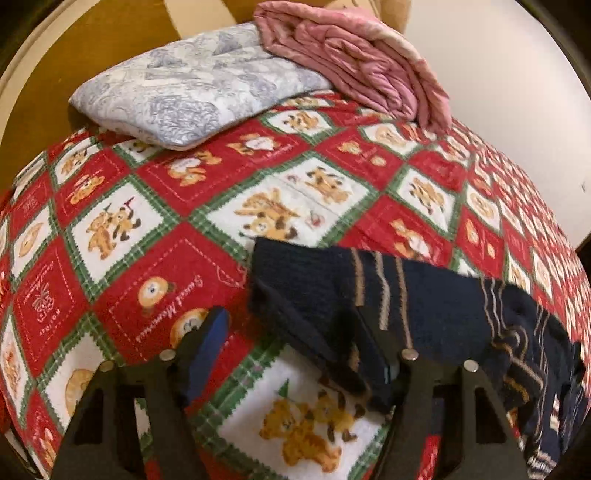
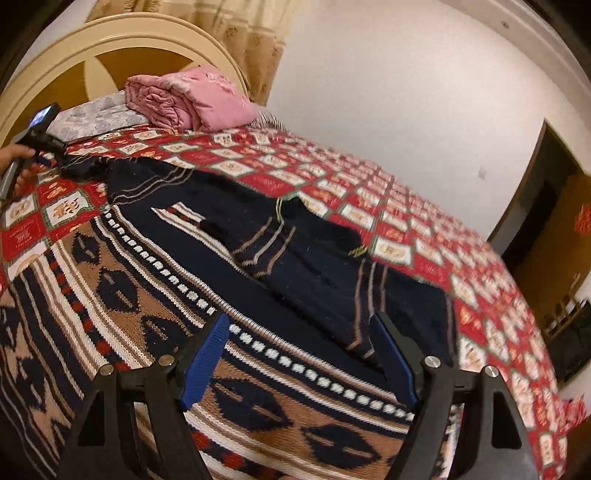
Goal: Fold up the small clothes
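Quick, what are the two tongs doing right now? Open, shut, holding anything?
Left tongs: open, with the dark sweater sleeve draped over one finger, not pinched.
Right tongs: open, holding nothing, above the patterned sweater.

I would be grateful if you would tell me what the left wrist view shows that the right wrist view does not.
Only the left wrist view shows the left gripper from behind its own fingers, open, with the navy sleeve draped over its right finger.

Only the right wrist view shows the sweater's patterned brown body, the open right gripper above it, the doorway, and the left gripper from outside, far left.

Both show the red bear quilt, the pink folded blanket, the grey-patterned pillow and the headboard.
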A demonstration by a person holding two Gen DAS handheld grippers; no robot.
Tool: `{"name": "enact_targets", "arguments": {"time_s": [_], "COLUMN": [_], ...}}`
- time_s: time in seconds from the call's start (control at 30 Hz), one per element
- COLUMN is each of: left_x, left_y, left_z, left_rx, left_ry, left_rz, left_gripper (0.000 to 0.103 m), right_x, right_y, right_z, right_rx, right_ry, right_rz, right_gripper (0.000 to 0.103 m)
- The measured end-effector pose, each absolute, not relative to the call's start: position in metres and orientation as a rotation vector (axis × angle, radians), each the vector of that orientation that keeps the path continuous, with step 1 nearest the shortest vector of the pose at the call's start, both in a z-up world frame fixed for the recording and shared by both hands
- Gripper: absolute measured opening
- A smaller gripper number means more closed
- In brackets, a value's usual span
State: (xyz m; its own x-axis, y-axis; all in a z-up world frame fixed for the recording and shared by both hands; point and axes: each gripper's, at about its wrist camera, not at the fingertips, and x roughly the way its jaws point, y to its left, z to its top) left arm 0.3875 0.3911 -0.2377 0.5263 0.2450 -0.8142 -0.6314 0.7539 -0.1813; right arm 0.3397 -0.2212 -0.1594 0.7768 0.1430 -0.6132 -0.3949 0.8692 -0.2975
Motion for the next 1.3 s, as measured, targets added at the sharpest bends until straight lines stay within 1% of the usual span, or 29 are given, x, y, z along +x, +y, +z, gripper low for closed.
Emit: {"name": "enact_targets", "arguments": {"time_s": [0.07, 0.1, 0.13, 0.17, 0.23, 0.5, 0.73, 0.97, 1.3], "left_x": [0.388, 0.387, 0.387, 0.388, 0.387, 0.384, 0.39, 0.401, 0.429], "left_y": [0.396, 0.399, 0.401, 0.402, 0.405, 0.393, 0.368, 0.302, 0.191], "left_z": [-0.236, -0.236, -0.236, -0.237, -0.234, -0.214, -0.189, -0.137, -0.078], "left_rx": [-0.516, -0.53, -0.543, -0.548, -0.563, -0.563, -0.529, -0.389, -0.383], "left_ry": [0.851, 0.84, 0.838, 0.842, 0.836, 0.781, 0.733, 0.656, 0.595], "left_rz": [0.554, 0.551, 0.54, 0.534, 0.529, 0.475, 0.405, 0.282, 0.027], "left_gripper": [0.062, 0.048, 0.025, 0.022, 0.009, 0.008, 0.007, 0.007, 0.007], "right_x": [0.344, 0.344, 0.343, 0.342, 0.341, 0.346, 0.34, 0.34, 0.333], "right_y": [-0.226, -0.228, -0.229, -0.231, -0.234, -0.253, -0.256, -0.263, -0.288], "right_z": [-0.163, -0.165, -0.167, -0.168, -0.17, -0.167, -0.165, -0.163, -0.157], "right_rx": [-0.389, -0.379, -0.373, -0.368, -0.355, -0.246, -0.234, -0.212, -0.179], "right_ry": [0.643, 0.649, 0.652, 0.655, 0.66, 0.673, 0.663, 0.663, 0.635], "right_rz": [0.286, 0.282, 0.281, 0.282, 0.283, 0.257, 0.261, 0.268, 0.258], "right_gripper": [0.079, 0.079, 0.079, 0.079, 0.079, 0.079, 0.079, 0.079, 0.079]}}
